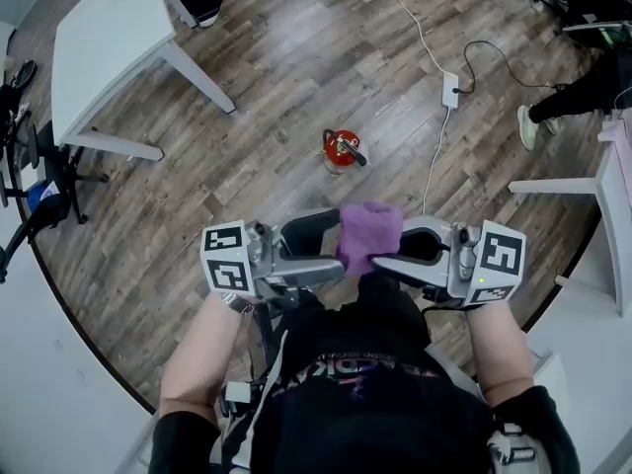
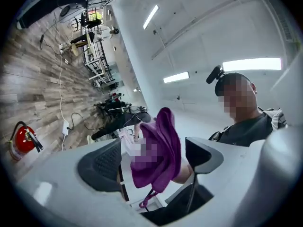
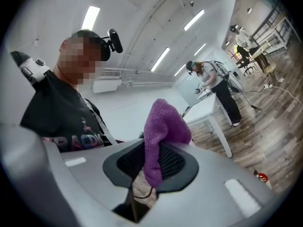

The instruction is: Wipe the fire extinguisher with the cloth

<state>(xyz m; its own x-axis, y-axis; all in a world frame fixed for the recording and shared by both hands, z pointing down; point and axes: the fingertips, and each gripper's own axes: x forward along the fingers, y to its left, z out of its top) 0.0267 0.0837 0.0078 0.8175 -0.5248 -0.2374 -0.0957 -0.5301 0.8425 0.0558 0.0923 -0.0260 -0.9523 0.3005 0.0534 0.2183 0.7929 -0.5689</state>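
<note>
A wood-plank floor (image 1: 286, 67) fills the room. In the head view a white surface (image 1: 104, 38) stands at the upper left, and a power strip (image 1: 450, 89) lies on a white cable farther off. The red fire extinguisher (image 1: 341, 151) sits on the floor, well apart from both grippers. Both forearms are held up before the person's chest, with the grippers pointing toward each other. The right hand-held gripper (image 3: 150, 163) is clamped on the purple cloth (image 1: 369, 233), which bunches above its pads. The left hand-held gripper (image 2: 152, 161) has its jaws spread wide. The cloth hangs between them with neither pad pressing it.
</note>
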